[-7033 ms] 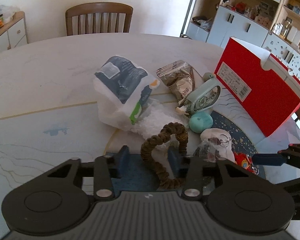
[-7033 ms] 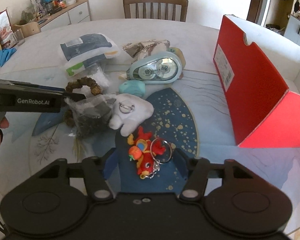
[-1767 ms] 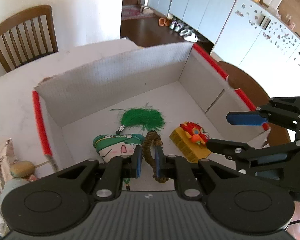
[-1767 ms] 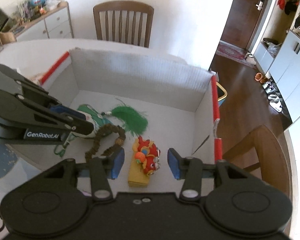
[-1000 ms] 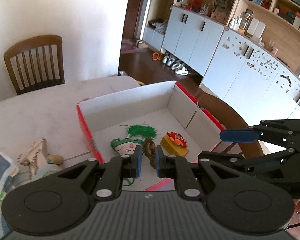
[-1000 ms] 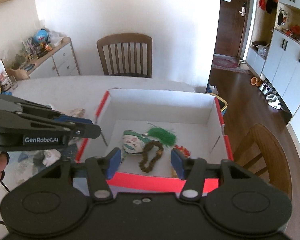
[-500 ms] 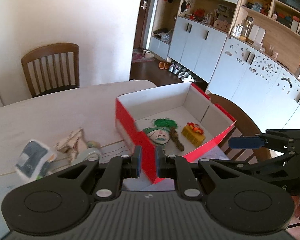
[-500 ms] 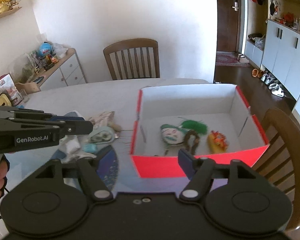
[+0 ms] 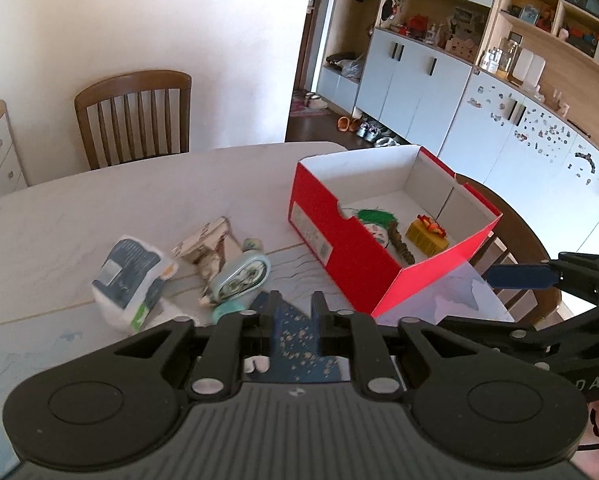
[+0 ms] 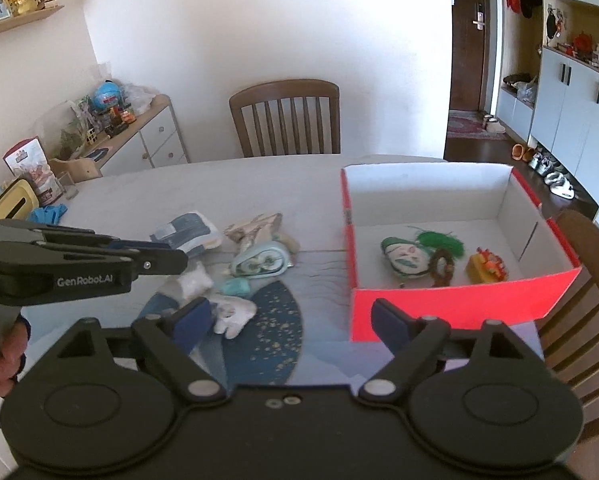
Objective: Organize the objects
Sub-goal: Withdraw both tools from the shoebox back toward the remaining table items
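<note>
The left tool (image 9: 295, 312) has its jaws narrow, just opening, with nothing between them. The right tool (image 10: 291, 320) has its jaws wide, just opening, and empty. The red box (image 10: 451, 308) stands ahead and right of both tools on the desk (image 10: 259, 184), holding the bead loop (image 10: 441, 266). Loose items, among them a tape roller (image 10: 261, 260), lie ahead left of the right tool.
</note>
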The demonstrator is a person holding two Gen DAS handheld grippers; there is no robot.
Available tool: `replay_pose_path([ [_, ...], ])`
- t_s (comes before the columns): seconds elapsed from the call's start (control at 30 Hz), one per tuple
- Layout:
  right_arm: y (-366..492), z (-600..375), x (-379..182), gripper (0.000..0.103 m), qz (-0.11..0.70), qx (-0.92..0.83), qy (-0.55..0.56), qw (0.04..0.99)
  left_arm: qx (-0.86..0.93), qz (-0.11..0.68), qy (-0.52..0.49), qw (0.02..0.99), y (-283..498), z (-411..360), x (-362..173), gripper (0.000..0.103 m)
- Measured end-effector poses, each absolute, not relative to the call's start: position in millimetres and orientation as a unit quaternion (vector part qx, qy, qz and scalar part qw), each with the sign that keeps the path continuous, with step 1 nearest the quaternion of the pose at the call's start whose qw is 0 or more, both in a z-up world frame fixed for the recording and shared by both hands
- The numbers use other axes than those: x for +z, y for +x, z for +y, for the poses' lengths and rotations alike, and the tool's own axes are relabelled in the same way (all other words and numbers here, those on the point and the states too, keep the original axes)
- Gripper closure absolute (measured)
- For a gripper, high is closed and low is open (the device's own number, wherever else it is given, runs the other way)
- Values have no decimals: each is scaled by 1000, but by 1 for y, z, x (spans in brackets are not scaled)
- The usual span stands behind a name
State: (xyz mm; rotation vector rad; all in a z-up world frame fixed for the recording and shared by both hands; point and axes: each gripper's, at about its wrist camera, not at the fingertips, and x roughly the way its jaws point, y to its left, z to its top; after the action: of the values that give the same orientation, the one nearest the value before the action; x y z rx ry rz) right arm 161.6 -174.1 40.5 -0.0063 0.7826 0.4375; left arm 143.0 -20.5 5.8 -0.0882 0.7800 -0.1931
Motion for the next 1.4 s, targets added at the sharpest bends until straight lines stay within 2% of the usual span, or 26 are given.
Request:
replay_pose_path([
  [0.07,158,-167,39,13,380,211,-2,901,-92,375,-42,922,137,-13,5,59],
  [0.13,155,-160,37,13,381,211,-2,900,-88,368,-43,925,132,-5,4,43],
  [0.17,153,-156,36,12,382,212,-2,900,-87,365,-44,926,129,-1,4,40],
  [0.23,150,-149,34,12,384,211,-1,899,-85,364,-46,926,126,6,2,39],
  [0.47,145,-128,27,9,388,214,-4,896,-70,362,-49,928,117,29,-5,23],
  [0.67,148,-116,21,8,390,217,0,895,-57,360,-57,929,114,48,-14,14],
  [0.8,152,-108,15,8,394,217,-8,893,-46,368,-58,927,118,58,-27,12],
  [0.87,156,-104,11,8,398,220,-9,891,-42,372,-59,925,119,62,-35,2],
  [1.4,190,-78,-50,8,428,229,-53,873,-6,402,-77,912,152,91,-110,2],
])
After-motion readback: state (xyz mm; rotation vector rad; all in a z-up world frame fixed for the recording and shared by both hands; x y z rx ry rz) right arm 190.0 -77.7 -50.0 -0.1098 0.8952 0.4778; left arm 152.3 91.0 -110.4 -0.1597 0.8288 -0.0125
